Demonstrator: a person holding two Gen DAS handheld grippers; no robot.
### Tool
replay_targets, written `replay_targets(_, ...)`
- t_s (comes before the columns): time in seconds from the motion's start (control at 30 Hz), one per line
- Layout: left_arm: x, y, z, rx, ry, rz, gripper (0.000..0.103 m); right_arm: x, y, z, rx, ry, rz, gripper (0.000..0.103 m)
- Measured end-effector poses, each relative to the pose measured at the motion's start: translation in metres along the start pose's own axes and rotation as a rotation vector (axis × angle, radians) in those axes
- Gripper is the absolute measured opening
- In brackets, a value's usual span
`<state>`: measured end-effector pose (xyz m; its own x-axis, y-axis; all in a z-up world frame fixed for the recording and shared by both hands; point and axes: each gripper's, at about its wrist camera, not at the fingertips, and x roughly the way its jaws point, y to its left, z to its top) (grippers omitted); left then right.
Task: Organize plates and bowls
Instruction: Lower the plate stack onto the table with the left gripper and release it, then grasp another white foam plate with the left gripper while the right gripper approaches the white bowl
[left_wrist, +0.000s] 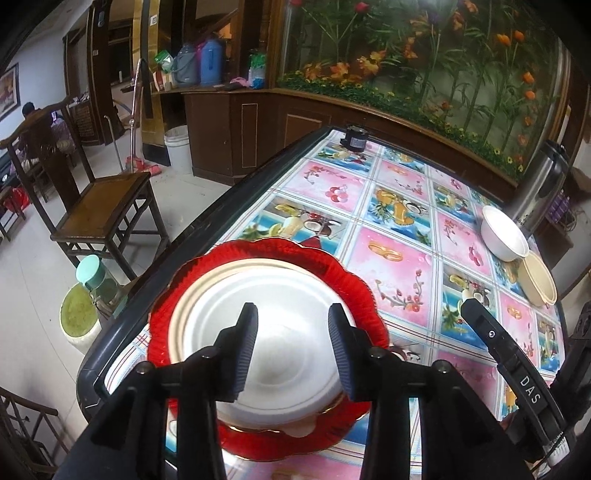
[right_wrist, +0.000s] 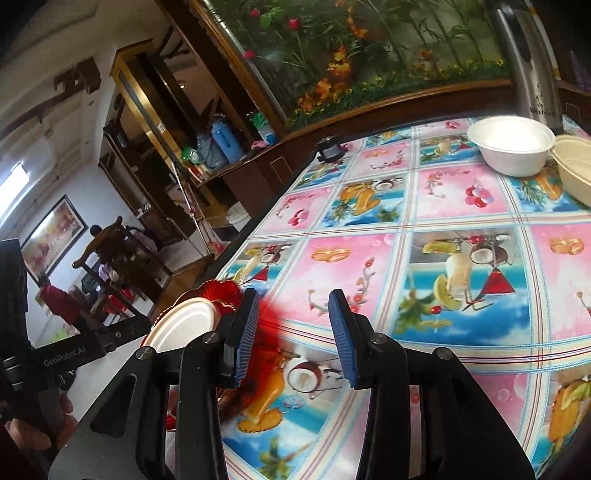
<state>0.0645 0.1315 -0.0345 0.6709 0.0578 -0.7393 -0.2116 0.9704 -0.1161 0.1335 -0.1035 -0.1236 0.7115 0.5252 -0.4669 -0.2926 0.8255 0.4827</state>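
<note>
A stack of plates lies near the table's left edge: a red scalloped plate (left_wrist: 258, 248) at the bottom, a cream plate (left_wrist: 218, 275) on it, and a white plate (left_wrist: 269, 295) on top. My left gripper (left_wrist: 292, 310) hovers over the white plate, open, its pads clear of it. In the right wrist view the white plate (right_wrist: 184, 325) and red plate (right_wrist: 218, 291) show at the left. My right gripper (right_wrist: 291, 299) is open above bare tablecloth with nothing between its fingers. A white bowl (left_wrist: 504, 232) (right_wrist: 511, 144) and a beige bowl (left_wrist: 537, 280) (right_wrist: 576, 166) stand side by side at the far right.
A steel thermos jug (left_wrist: 539, 184) (right_wrist: 528, 62) stands behind the bowls. A small black object (left_wrist: 352, 137) (right_wrist: 330, 149) sits at the table's far edge. Beyond the left edge are a wooden chair (left_wrist: 99, 206) and a teal-lidded jar (left_wrist: 94, 280). A patterned tablecloth (right_wrist: 424, 206) covers the table.
</note>
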Motion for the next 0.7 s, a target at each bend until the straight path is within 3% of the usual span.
replay_targets(0.07,0.001,-0.006,0.000,0.008,-0.001,0.003,0.047,0.001,-0.007,0.002,0.020,0.009,0.005,0.039)
replay_targets(0.3,0.009,-0.032,-0.002,0.040,0.019,-0.001,0.079,-0.003,-0.028,0.009,0.060,0.022,0.003,0.040)
replay_targets(0.4,0.022,-0.050,-0.007,0.070,0.074,-0.041,0.080,-0.006,-0.041,0.015,0.074,0.030,-0.013,0.041)
replay_targets(0.5,0.039,-0.073,-0.017,0.120,0.148,-0.067,0.081,-0.010,-0.063,0.022,0.114,0.030,-0.029,0.054)
replay_targets(0.7,0.052,-0.119,-0.028,0.240,0.182,-0.033,0.084,-0.026,-0.105,0.039,0.121,0.008,-0.094,0.054)
